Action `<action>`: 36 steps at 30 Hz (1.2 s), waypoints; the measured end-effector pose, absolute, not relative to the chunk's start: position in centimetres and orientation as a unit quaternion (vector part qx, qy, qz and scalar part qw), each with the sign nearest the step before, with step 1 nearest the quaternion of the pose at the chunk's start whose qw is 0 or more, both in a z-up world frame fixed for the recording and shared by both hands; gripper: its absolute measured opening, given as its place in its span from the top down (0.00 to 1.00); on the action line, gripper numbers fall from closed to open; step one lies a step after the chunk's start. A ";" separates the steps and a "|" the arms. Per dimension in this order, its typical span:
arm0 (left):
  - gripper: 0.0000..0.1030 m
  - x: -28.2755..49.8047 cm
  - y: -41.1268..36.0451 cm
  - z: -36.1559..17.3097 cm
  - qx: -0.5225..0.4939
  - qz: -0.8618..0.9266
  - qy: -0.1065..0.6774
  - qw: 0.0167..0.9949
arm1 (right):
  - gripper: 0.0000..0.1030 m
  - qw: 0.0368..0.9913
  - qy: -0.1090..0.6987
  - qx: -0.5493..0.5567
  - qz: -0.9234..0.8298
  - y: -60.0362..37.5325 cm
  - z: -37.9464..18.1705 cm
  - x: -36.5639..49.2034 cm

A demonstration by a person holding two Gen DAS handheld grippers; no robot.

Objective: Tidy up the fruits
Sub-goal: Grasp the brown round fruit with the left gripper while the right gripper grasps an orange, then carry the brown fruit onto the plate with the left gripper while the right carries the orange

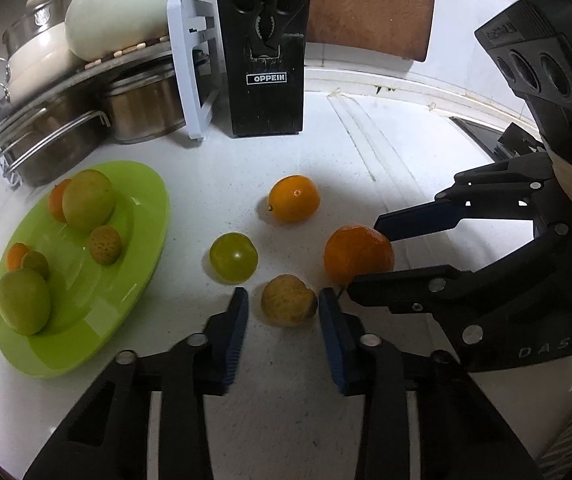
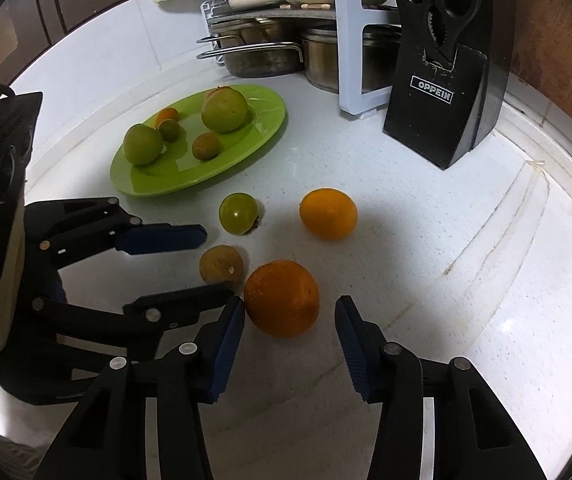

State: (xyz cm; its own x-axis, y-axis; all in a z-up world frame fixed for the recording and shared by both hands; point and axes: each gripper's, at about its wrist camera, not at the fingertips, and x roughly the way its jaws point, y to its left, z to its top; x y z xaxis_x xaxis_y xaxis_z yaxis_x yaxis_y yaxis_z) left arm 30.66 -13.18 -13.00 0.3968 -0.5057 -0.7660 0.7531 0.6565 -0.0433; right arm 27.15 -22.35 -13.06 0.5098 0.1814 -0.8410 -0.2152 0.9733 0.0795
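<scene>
Counter [image 1: 386, 152], white and speckled, fills both views. Pots [image 1: 66, 132] are stacked on a rack at the upper left of the left wrist view, with a black knife block [image 1: 266, 80] just right of them at top centre. Lower left lies a green plate [image 1: 142, 208] with six fruits on it, green, orange and brown. The right gripper [image 2: 290, 300] stands at a moderate gape around the orange [image 2: 282, 298], low in the centre of its own view; its left pad looks to touch the peel and its right pad stands clear. The left gripper [image 1: 283, 292] is narrower, its fingers either side of a small brown fruit [image 1: 288, 300] at lower centre; the right pad is against it or nearly so, and the left pad shows a slim gap. Both fruits rest on the counter, just beside each other. Above them lie a smooth yellow-orange fruit [image 1: 294, 198] and a green fruit [image 1: 233, 258], between grippers and plate.
</scene>
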 end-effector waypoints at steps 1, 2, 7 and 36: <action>0.71 30.6 -13.2 -13.0 0.157 -0.382 0.394 0.821 | 0.53 0.868 0.482 -0.016 0.115 -22.4 -13.1 27.2; 0.71 30.6 -13.1 -13.0 0.157 -0.379 0.394 0.823 | 0.53 0.868 0.482 -0.015 0.116 -22.4 -13.1 27.3; 0.71 30.5 -12.1 -12.6 0.151 -0.355 0.395 0.834 | 0.56 0.869 0.481 -0.016 0.119 -22.3 -13.2 27.6; 0.71 27.2 -7.9 -8.3 0.073 -0.275 0.372 0.884 | 0.60 0.886 0.441 -0.007 0.142 -20.9 -10.3 25.6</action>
State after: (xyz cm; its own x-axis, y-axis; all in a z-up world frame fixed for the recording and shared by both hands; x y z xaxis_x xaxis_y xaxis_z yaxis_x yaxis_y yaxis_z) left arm 27.22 -7.92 -8.27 0.5725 -0.4311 -0.6974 0.5395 0.8386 -0.0755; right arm 25.57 -20.92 -10.34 0.5716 0.2448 -0.7832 -0.2579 0.9597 0.1118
